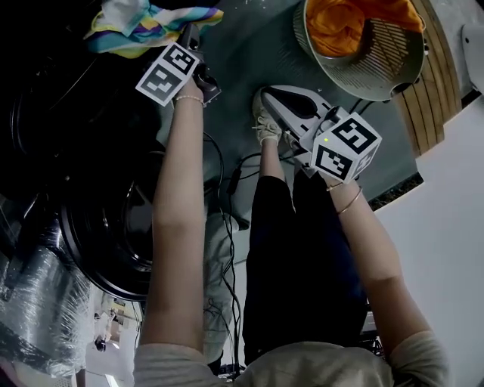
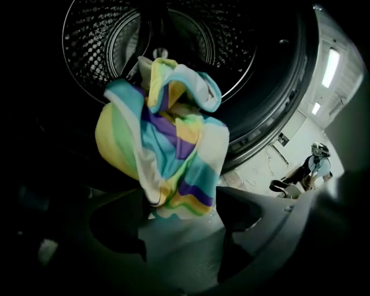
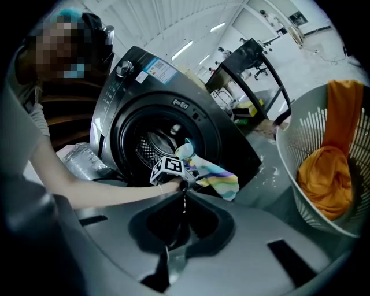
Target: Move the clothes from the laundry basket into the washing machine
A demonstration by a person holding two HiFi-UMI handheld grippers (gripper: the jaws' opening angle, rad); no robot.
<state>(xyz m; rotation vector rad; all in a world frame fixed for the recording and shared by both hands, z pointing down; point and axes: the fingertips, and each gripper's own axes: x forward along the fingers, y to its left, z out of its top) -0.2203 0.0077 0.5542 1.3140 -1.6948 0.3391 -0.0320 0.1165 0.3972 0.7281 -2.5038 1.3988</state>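
Observation:
A cloth striped in yellow, teal, purple and white (image 2: 167, 144) hangs in front of the washing machine's drum (image 2: 173, 46). Its lower end lies between the wide-apart jaws of my left gripper (image 2: 179, 203), and the pads do not press on it. In the head view the left gripper (image 1: 186, 38) sits at the striped cloth (image 1: 147, 23) by the dark washer mouth. My right gripper (image 1: 266, 92) is shut and empty, held back over the floor. It looks at the washing machine (image 3: 173, 110) and the laundry basket (image 3: 300, 144), which holds an orange cloth (image 3: 329, 173).
The basket (image 1: 393, 72) with the orange cloth (image 1: 344, 23) stands at the top right beside a wooden slatted edge (image 1: 427, 91). The open washer door (image 1: 113, 227) hangs at the left above a plastic-wrapped bundle (image 1: 38, 302). Cables (image 1: 227, 189) run past the person's shoe (image 1: 265, 121).

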